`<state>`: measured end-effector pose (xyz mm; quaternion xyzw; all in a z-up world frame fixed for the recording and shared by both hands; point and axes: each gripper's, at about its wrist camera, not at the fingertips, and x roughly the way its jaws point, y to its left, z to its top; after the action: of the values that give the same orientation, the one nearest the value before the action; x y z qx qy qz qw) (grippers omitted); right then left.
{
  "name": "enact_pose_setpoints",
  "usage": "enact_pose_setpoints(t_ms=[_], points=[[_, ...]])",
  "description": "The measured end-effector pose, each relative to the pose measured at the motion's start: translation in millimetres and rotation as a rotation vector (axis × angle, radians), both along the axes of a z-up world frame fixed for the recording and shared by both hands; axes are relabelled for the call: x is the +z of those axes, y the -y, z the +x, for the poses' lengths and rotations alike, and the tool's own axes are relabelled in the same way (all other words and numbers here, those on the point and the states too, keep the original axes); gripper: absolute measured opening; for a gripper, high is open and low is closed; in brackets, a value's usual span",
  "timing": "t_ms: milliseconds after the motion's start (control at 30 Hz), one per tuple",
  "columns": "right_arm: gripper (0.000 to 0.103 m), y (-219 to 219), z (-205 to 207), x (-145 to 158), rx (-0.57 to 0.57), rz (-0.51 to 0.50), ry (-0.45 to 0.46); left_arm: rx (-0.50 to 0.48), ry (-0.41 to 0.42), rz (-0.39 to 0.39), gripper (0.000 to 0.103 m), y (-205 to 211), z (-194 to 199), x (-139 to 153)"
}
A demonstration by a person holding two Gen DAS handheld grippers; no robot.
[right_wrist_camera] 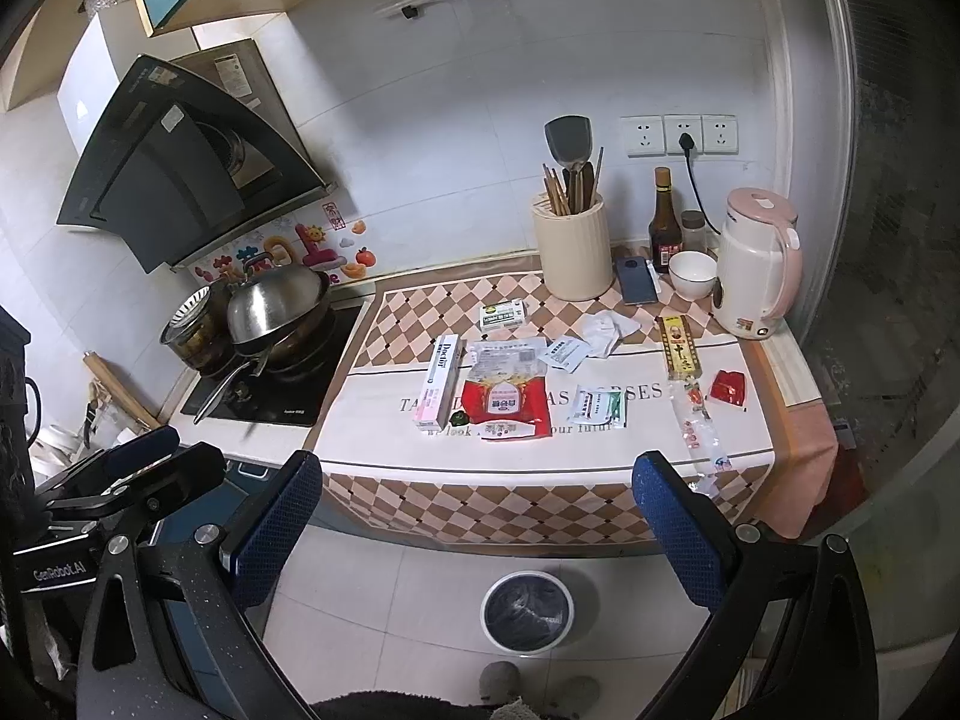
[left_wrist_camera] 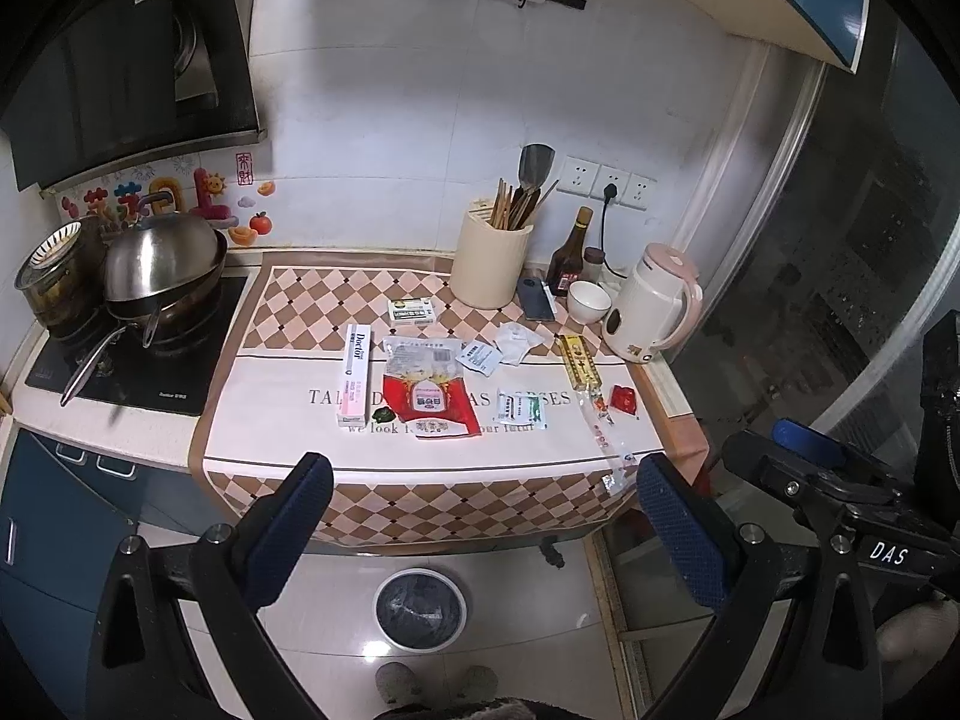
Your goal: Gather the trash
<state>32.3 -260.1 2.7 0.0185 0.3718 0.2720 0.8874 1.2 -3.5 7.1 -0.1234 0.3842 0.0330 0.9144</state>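
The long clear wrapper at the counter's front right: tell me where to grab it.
Take the long clear wrapper at its near end, which overhangs the counter edge. Bring the right hand-held gripper in from the front, fingers above and below the flat film.

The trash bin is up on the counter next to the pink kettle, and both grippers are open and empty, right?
Not quite. The trash bin stands on the floor in front of the counter, not up beside the pink kettle; the right wrist view shows it below the cloth's edge. The rest holds: the left gripper and right gripper are both open and empty.
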Motion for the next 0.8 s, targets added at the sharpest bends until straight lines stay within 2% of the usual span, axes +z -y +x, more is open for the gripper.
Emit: enact_pose_setpoints(t_ms=[800], points=[[0.103, -1.2, 1.0, -4.3, 0.026, 0.008, -0.023, -0.028, 0.013, -0.067, 0.103, -0.4, -3.4, -3.6]])
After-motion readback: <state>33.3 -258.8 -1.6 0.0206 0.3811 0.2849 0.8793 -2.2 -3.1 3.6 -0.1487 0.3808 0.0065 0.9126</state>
